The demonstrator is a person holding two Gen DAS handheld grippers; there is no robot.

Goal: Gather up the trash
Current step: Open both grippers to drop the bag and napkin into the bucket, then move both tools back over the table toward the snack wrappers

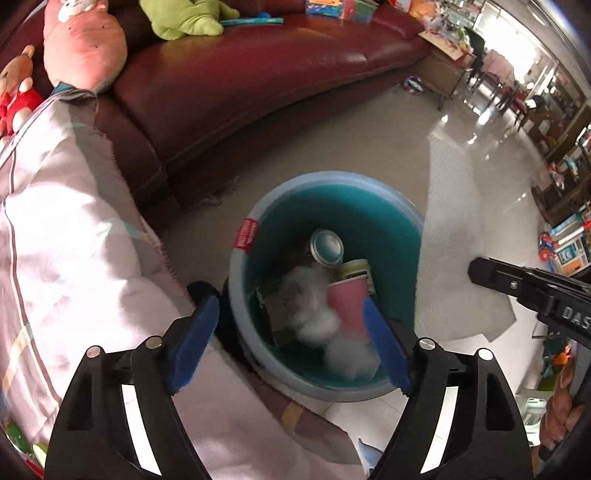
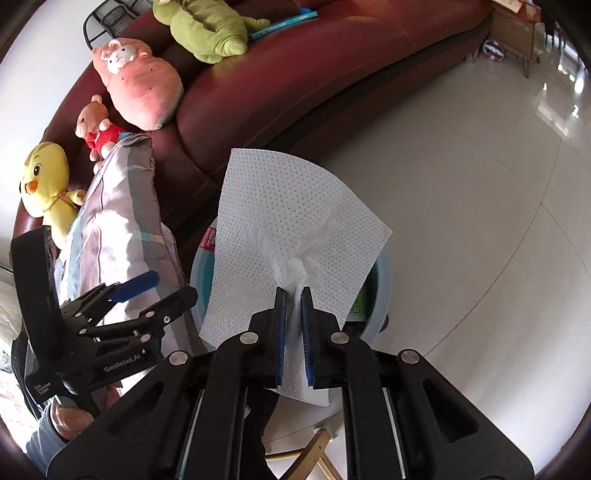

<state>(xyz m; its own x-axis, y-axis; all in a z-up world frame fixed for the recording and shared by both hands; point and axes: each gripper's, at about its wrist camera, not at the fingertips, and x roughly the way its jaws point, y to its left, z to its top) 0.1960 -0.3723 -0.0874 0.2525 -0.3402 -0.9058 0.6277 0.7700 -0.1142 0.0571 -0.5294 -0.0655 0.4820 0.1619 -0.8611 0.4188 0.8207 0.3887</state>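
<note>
Left wrist view: the left gripper (image 1: 291,328) hangs spread apart over the bin (image 1: 402,221), which holds a pink cup (image 1: 347,302) and wadded tissue (image 1: 314,314).
Right wrist view: the right gripper (image 2: 293,295) pinches a paper towel (image 2: 280,206) above the bin (image 2: 384,280); light, limp, tearable, best held at its bunched middle

Open L tool (image 1: 291,341) over trash bin (image 1: 243,295)

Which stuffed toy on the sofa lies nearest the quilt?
The small bear in red: its legs end right at the quilt. The yellow chick is also close; the pink plush and green plush lie farther along.
</note>
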